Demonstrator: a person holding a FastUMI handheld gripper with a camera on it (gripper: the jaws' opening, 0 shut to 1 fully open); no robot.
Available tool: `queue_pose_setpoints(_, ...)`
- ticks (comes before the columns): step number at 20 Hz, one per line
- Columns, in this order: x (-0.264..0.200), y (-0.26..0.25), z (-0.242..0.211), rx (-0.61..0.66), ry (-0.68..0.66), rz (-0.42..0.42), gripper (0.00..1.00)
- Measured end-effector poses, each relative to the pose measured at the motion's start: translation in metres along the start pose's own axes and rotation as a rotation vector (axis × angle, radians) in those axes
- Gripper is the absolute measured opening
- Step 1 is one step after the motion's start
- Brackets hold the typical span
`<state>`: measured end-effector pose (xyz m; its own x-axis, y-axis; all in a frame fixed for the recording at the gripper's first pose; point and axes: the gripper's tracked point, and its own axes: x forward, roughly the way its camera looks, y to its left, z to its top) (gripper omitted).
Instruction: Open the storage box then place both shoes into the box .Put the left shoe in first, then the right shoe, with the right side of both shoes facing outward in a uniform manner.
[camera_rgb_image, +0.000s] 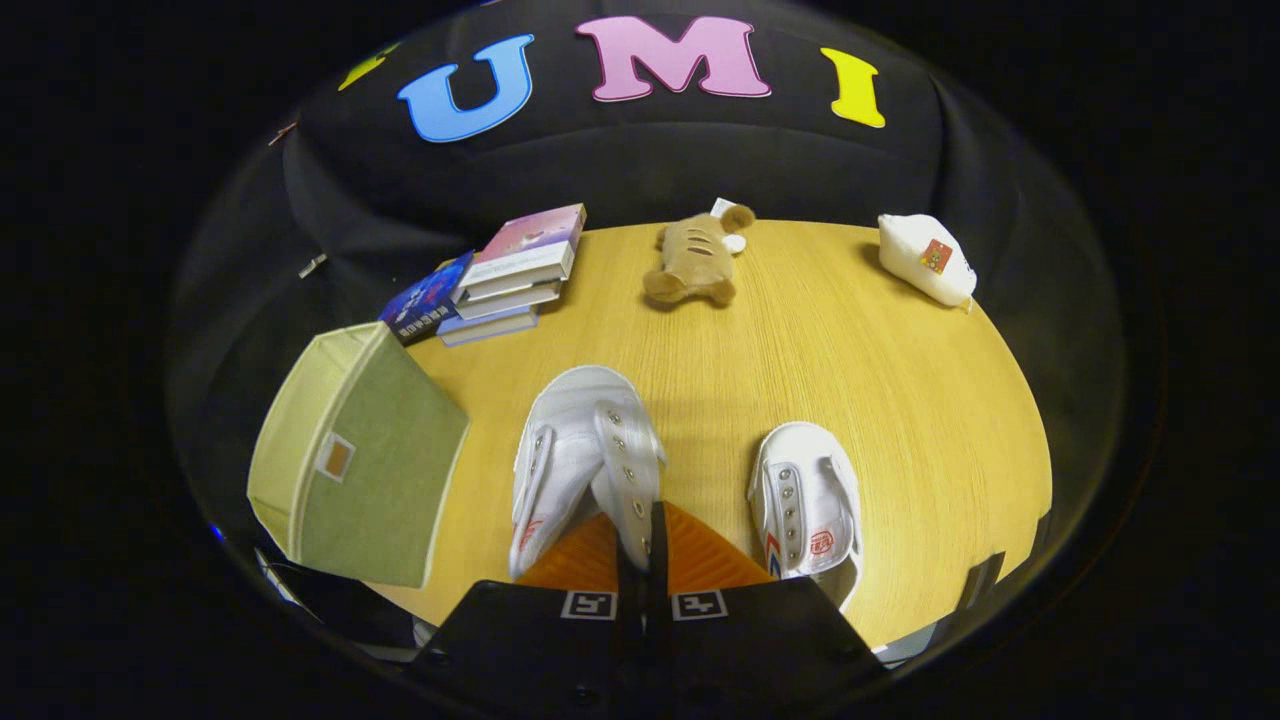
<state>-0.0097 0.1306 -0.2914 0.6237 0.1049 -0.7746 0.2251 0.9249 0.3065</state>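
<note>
Two white canvas shoes lie toe-away from me on the wooden table (880, 400). My gripper (645, 535) is shut on the left-hand shoe (575, 450), both fingers pinching the eyelet edge of its upper near the heel. This shoe looks slightly tipped and raised toward me. The other shoe (805, 500) rests flat on the table just to the right of my fingers. The green fabric storage box (385, 465) stands at the table's left edge, left of the held shoe, its labelled face toward me. I cannot tell whether its lid is open.
A stack of books (505, 275) lies beyond the box at the back left. A brown plush toy (695, 262) sits at the back middle. A white pouch (925, 258) rests at the back right. Bare tabletop lies between the shoes and these things.
</note>
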Motion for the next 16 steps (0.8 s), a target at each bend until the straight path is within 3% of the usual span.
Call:
queue_pose_setpoints(6,-0.045,0.078,0.060,0.087,0.009,0.072,0.05)
queue_pose_setpoints(9,-0.057,0.136,0.082,0.135,0.025,0.148,0.05)
queue_pose_setpoints(11,-0.056,0.178,0.084,0.168,0.074,0.190,0.05)
queue_pose_setpoints(16,-0.035,0.252,0.061,0.166,0.205,0.181,0.05)
